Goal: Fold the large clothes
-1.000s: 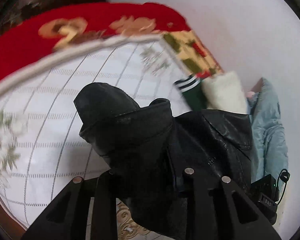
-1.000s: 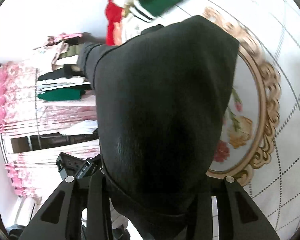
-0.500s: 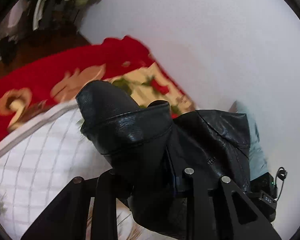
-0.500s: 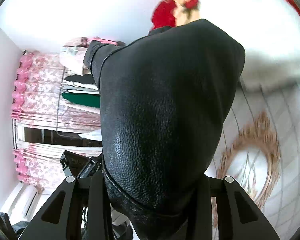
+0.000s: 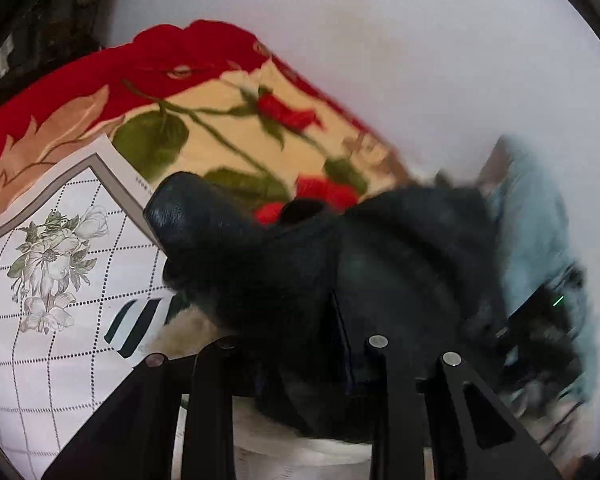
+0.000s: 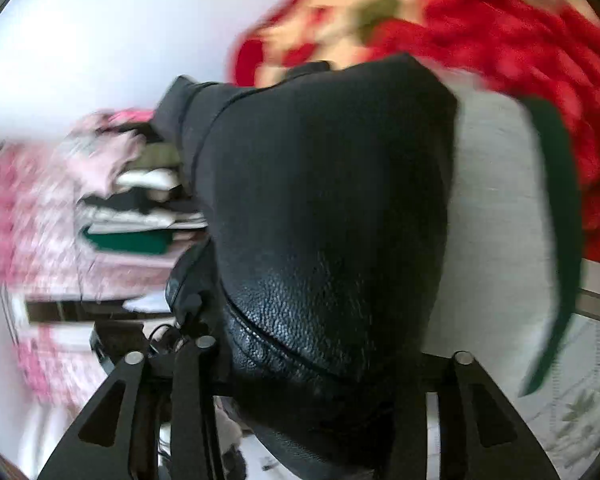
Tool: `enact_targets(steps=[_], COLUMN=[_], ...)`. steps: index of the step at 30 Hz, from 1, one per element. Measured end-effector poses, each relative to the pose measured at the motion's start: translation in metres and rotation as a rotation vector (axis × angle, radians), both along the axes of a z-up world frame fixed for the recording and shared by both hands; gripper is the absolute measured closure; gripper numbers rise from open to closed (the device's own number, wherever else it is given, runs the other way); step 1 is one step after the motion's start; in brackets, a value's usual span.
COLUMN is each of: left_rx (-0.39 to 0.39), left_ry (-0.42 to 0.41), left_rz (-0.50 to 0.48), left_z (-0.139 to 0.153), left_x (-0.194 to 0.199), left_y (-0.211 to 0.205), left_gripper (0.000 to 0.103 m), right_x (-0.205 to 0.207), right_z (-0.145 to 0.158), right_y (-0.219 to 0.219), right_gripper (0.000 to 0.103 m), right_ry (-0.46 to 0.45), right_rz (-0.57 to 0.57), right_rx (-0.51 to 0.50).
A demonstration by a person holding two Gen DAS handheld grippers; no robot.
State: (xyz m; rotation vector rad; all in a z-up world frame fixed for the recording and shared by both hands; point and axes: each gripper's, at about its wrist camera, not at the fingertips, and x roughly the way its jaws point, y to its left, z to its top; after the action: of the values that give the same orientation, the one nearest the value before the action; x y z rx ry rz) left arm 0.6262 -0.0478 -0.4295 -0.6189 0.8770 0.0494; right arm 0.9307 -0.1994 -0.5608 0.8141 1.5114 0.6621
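Here I hold the jacket (image 5: 284, 280) with both grippers, above the bed. In the left view, the left gripper (image 5: 300, 380) has a thick fold of black leather between its fingers (image 5: 214, 400), and the jaws are opening a little. The fingers are wider than the fold where I can see it, so I cannot tell if the pads press it.

In the right view, the right gripper (image 6: 296, 392) has a big rounded bulk of the jacket (image 6: 332, 208) between its fingers (image 6: 188, 392). These jaws are opening clearly, and the leather fills the gap, so I judge it is not yet free.

The jacket rises forward and upward from each pair of fingers, and its long axis seems to run from one gripper to the other. Under it lie the white sheet (image 5: 60, 320) with the grid and the red blanket (image 5: 180, 52). A green striped cloth (image 5: 136, 324) and a pale fluffy cloth lie just below the left side.

The picture is blurred. Neither hand looks nearer; I think both must lower together to lay the jacket.
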Motion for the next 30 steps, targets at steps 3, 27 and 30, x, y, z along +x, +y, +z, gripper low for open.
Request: enact_targets(steps=[3,27,30], left_rx=[0.072,0.541,0.537], left_ry=[0.012,0.043,0.024], left_rz=[-0.047,-0.175,-0.212], left_z=[-0.004,0.138,0.170], left_x=[0.001,-0.099,-0.125], left_y=[-0.004,-0.016,-0.010], left_gripper=[0.071,0.000,0.000], right_x=[0.009,-0.228,-0.274], right_z=[-0.007,0.124,0.173], right_y=[0.003,0.079,0.096], right_gripper=[0.039,0.000,0.000], right_ry=[-0.034,-0.398,-0.416], right_rz=[0.036,-0.139,-0.175], right_rx=[-0.062,-1.104,-1.118])
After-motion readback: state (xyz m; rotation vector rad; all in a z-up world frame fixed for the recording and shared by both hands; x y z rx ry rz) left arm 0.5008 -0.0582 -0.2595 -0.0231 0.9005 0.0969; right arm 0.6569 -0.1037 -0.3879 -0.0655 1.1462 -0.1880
